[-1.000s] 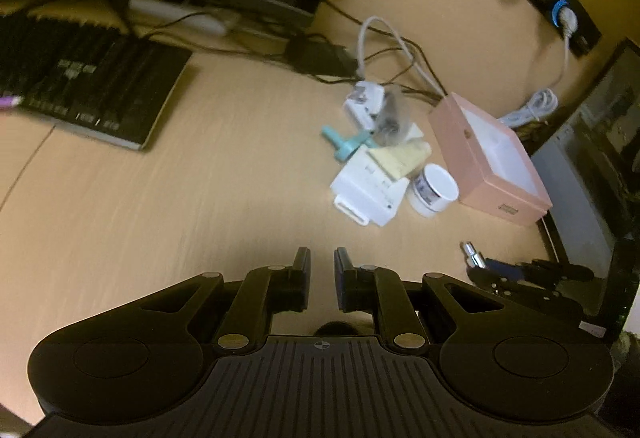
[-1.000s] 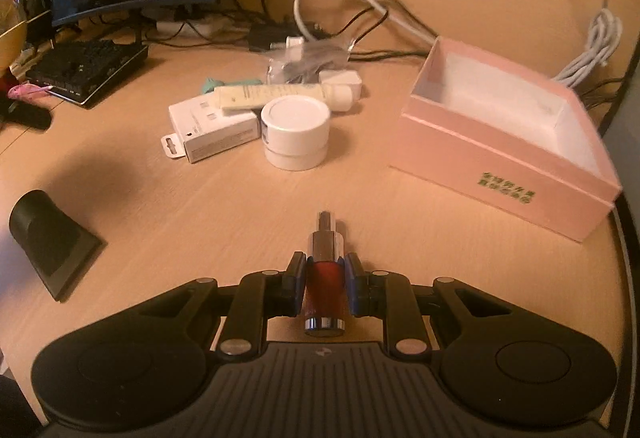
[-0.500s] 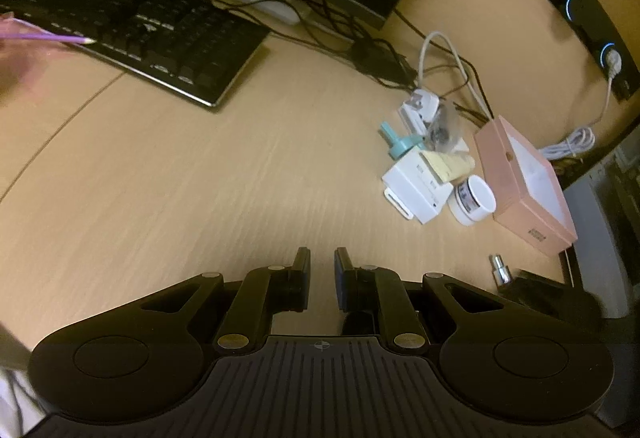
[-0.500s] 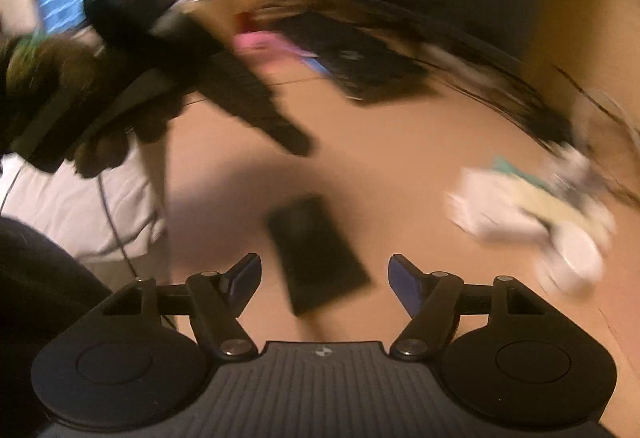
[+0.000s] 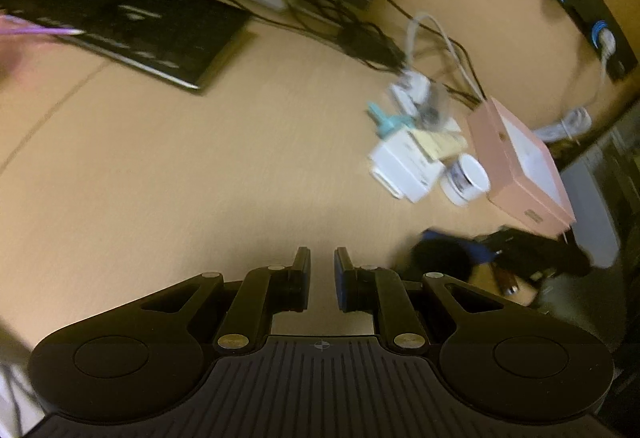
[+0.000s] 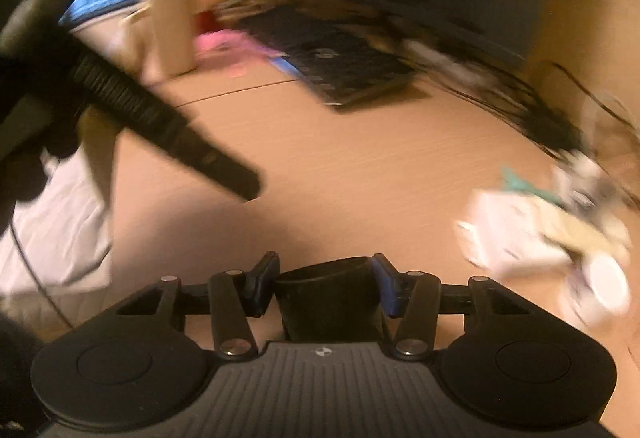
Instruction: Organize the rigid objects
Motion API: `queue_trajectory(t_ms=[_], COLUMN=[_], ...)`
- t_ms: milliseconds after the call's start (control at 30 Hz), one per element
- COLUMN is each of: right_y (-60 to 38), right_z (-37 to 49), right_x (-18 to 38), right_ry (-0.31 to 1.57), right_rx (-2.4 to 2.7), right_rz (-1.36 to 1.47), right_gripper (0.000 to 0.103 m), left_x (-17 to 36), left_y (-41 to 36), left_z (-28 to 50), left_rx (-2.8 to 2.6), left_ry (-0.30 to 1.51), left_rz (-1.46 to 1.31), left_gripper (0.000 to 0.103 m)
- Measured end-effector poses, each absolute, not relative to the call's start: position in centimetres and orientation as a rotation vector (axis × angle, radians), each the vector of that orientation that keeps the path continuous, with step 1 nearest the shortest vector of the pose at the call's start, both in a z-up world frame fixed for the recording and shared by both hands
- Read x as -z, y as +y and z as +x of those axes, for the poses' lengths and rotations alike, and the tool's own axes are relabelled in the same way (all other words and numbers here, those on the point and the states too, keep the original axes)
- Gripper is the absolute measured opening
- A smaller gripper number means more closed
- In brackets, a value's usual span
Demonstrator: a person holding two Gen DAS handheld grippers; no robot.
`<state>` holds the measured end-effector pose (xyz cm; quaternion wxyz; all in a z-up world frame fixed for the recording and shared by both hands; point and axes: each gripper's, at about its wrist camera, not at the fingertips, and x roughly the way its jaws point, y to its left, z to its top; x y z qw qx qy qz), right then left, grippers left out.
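In the right wrist view a black wedge-shaped object sits between the fingers of my right gripper; the jaws stand close around it. My left gripper is nearly shut and empty above the bare desk. A pile of small items lies to the right: a white box, a white jar, a cream tube and a teal piece. An open pink box stands beside them. A small red bottle lies near the desk edge. The right gripper also shows in the left wrist view.
A black keyboard lies at the back left with cables and a monitor behind it. The left gripper's body crosses the right wrist view. A pink item and a cup stand near the keyboard.
My right gripper let go of the red bottle, swung left and closed in around the black wedge. My left gripper shifted a little over the desk, still nearly shut.
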<state>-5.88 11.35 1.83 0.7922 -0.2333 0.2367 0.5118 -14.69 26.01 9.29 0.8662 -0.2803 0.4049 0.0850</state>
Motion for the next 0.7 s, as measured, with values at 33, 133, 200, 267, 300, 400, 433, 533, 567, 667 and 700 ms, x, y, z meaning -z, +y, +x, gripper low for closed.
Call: queue_trajectory(t_ms=[33,133,200,267,300,400,433,533,567,667,700], right_y=[10.1,5.8,2.3,-0.7,-2.2,-7.0,-8.3,-11.3,-11.8,-13.2,-13.6], right_z=[-5.3,-3.8,-3.2,-2.7,-2.5,-1.9,-1.9,-2.4,-2.6,-2.9,-2.9], right_x=[-2.4,-4.2,-5.4,-6.1,-6.3,-6.4,-6.1,-5.0,-4.6,-3.4,-3.1], right_ry=[0.518,0.533,0.525,0.505,0.498,0.507,0.517,0.534,0.541,0.553,0.562], right_rx=[-1.061,-0.924,-0.815,-0.702,-0.638,-0.423,-0.348,-0.218,-0.196,-0.184,-0.183], right_rz=[-0.454,-0.307,-0.224,-0.174,-0.154,-0.123,-0.124,-0.143,-0.150,-0.164,-0.158], right_gripper=[0.049,0.048,0.048,0.048,0.048,0.048,0.048,0.048,0.048,0.048,0.048], left_x=[-9.2,-8.9,-8.9,-9.0,-9.0,-9.4,-9.4,-9.0,-8.8,-8.4,-8.4], left_y=[25.6,23.6,21.7,19.6,18.6,15.3,14.3,11.0,10.1,8.4,7.9], left_z=[-14.0,-11.4,-9.7,-8.1,-7.4,-5.2,-4.4,-2.3,-1.8,-1.0,-0.8], left_rx=[-0.154,-0.038,0.051,0.135,0.166,0.242,0.267,0.247,0.227,0.147,0.100], left_ry=[0.857,0.884,0.901,0.917,0.922,0.930,0.924,0.933,0.944,0.949,0.946], left_rz=[-0.577,-0.537,-0.510,-0.479,-0.467,-0.461,-0.465,-0.472,-0.493,-0.497,-0.468], left_gripper=[0.014,0.014,0.014,0.014,0.014,0.014,0.014,0.014,0.014,0.015,0.015])
